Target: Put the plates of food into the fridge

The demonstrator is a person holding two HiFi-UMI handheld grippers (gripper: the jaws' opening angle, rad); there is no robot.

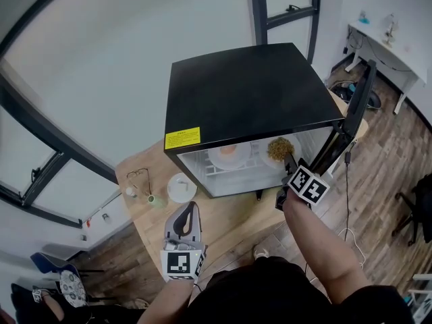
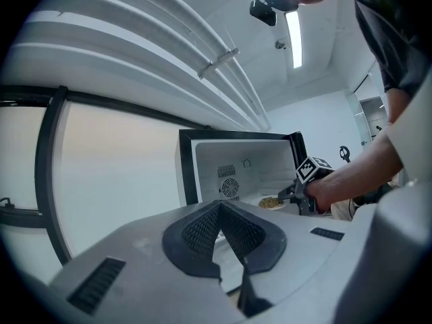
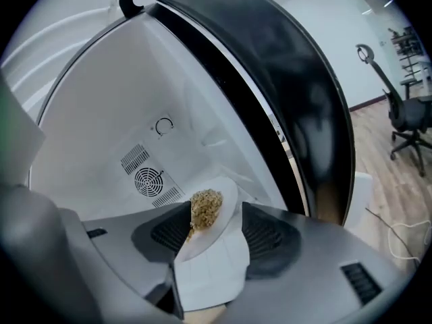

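well, we count three plates: grain plate [image 1: 280,150] and orange plate [image 1: 228,155] in the fridge [image 1: 250,86], third plate [image 1: 181,188] on the table [image 1: 233,225]; right claw [image 3: 214,209] spread, left claw [image 2: 220,212] together.

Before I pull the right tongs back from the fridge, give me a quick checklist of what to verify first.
1. Right tongs open, pads not pressing the plate of brown food: ok.
2. That plate resting inside the fridge: ok.
3. Second plate inside, at the other side of the shelf: ok.
4. Fridge door wide open: ok.
5. Left tongs shut, empty, over the table: ok.
6. Whether the white dish on the table holds food: cannot tell.
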